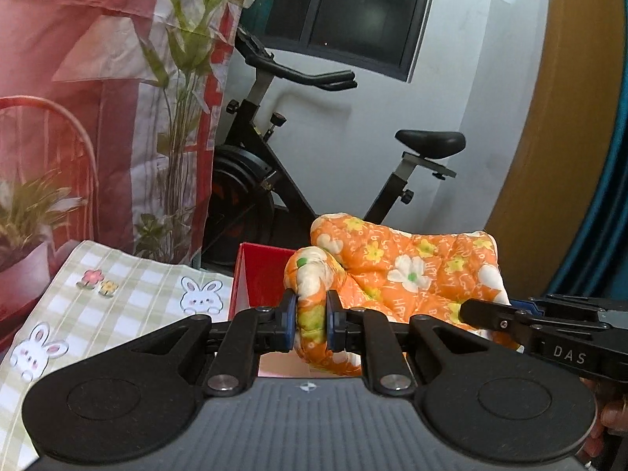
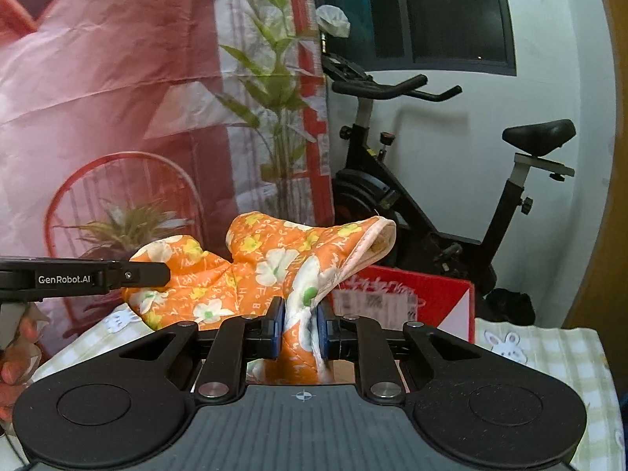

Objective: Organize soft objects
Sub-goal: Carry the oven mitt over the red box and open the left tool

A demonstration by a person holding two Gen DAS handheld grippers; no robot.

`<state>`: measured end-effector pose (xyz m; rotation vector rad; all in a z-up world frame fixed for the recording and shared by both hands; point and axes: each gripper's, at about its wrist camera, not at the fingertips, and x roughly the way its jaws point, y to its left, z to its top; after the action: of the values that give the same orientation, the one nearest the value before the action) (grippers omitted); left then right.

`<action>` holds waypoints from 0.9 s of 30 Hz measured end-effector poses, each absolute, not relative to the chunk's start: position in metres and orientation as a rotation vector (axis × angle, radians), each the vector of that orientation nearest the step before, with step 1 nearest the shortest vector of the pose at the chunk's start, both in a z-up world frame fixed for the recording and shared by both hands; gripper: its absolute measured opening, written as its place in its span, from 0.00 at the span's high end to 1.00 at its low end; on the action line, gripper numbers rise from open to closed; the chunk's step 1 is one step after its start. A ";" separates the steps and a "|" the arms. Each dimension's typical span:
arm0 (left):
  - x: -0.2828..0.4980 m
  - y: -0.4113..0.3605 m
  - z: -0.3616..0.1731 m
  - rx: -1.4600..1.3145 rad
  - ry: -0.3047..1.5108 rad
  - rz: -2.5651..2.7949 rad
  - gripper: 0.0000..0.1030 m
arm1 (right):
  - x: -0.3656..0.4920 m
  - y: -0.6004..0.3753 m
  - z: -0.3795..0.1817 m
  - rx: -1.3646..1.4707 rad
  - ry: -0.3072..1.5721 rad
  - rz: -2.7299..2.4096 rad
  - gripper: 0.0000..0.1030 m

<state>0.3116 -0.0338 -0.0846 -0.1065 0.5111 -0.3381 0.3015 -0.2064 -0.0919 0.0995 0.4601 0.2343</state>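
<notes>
Both grippers pinch the orange quilt, held up over the red box at the desk's far edge. Left gripper clamps a bunched fold; right gripper clamps the hem end.

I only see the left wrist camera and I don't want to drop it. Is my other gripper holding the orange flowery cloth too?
Observer: Yes, the right gripper has its fingers shut on a fold of the orange cloth.
Operator: What's on the red box's outside?
Observer: White print on the red box.
Operator: Does the cloth have an opening?
Observer: Yes, a pale-trimmed open end sticks up at its right.
</notes>
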 end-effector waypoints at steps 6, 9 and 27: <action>0.364 -0.053 -0.102 -0.066 0.581 -0.334 0.84 | 0.365 -0.224 -0.116 0.109 0.540 0.206 0.85; 0.387 -0.062 -0.118 -0.058 0.649 -0.330 0.84 | 0.395 -0.232 -0.136 0.128 0.608 0.192 0.85; 0.426 -0.064 -0.156 0.033 0.774 -0.332 0.62 | 0.463 -0.208 -0.211 0.111 0.952 0.108 0.85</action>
<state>0.4263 -0.0645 -0.1557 0.0328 0.7742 -0.3319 0.4627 -0.2084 -0.2110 0.1113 0.9520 0.1081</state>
